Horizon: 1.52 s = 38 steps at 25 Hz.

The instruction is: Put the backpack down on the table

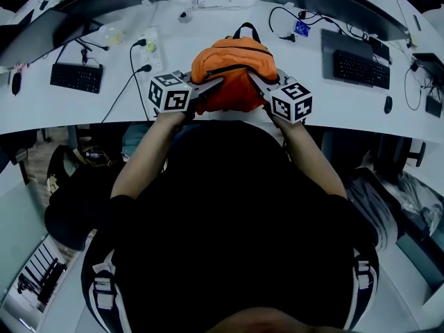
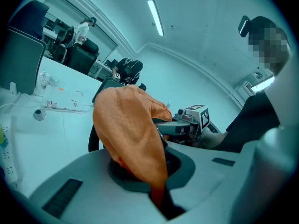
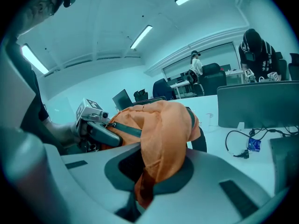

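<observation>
In the head view, your left gripper (image 1: 211,86) and right gripper (image 1: 258,82) flank the backpack (image 1: 232,71) at upper centre, by the table's (image 1: 90,109) near edge. In the left gripper view, the jaws pinch its orange fabric at lower centre. The right gripper view shows the same pinch.

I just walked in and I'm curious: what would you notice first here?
The bright orange backpack, pinched from both sides by the left gripper and the right gripper, at the near edge of the white table. One keyboard lies to its left, another keyboard to its right.
</observation>
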{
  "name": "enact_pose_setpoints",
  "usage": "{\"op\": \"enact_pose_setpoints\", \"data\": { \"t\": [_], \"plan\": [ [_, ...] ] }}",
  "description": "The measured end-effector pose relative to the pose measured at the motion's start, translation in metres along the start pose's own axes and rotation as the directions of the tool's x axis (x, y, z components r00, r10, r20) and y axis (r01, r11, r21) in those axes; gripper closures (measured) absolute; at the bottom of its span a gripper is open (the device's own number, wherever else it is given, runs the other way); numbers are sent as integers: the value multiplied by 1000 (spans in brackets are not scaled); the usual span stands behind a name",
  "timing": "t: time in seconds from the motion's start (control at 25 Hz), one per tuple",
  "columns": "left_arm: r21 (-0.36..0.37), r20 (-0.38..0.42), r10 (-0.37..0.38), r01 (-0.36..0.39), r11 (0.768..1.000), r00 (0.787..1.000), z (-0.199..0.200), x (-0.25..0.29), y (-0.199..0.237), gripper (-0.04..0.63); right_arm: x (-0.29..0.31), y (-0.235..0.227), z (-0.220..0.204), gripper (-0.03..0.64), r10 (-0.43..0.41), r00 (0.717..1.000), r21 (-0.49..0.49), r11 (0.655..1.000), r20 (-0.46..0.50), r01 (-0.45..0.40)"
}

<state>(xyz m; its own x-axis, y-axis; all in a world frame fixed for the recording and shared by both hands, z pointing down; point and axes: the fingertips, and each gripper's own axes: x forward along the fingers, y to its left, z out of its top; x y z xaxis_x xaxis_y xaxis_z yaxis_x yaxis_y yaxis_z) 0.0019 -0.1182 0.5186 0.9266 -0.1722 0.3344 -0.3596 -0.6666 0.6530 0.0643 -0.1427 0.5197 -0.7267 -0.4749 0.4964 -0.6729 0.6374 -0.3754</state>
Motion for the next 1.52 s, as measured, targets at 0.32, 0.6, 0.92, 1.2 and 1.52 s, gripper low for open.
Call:
{"op": "enact_pose_setpoints", "data": {
  "t": [0.32,0.6,0.92,1.2,1.52],
  "plan": [
    [12,-33,12,-12,1000,999,-7,4,11,568,7,-7,-8,584,-9,1000,20,1000,-16,9],
    [-2,-52,15,-15,1000,999,-11,8,24,568,17,-15,-15,584,-18,999,34,999,-33,19],
    [-26,-59,14,-15,1000,998,-10,12,38,568,31,-27,-16,584,-29,998,41,999,-55,31],
    [-47,-66,22,-25,999,998,-9,15,62,568,51,-41,-17,584,-27,996,41,999,-80,30],
    [-45,-71,32,-36,998,997,-6,18,72,568,58,-48,-17,584,-32,996,37,999,-88,35]
  ]
}}
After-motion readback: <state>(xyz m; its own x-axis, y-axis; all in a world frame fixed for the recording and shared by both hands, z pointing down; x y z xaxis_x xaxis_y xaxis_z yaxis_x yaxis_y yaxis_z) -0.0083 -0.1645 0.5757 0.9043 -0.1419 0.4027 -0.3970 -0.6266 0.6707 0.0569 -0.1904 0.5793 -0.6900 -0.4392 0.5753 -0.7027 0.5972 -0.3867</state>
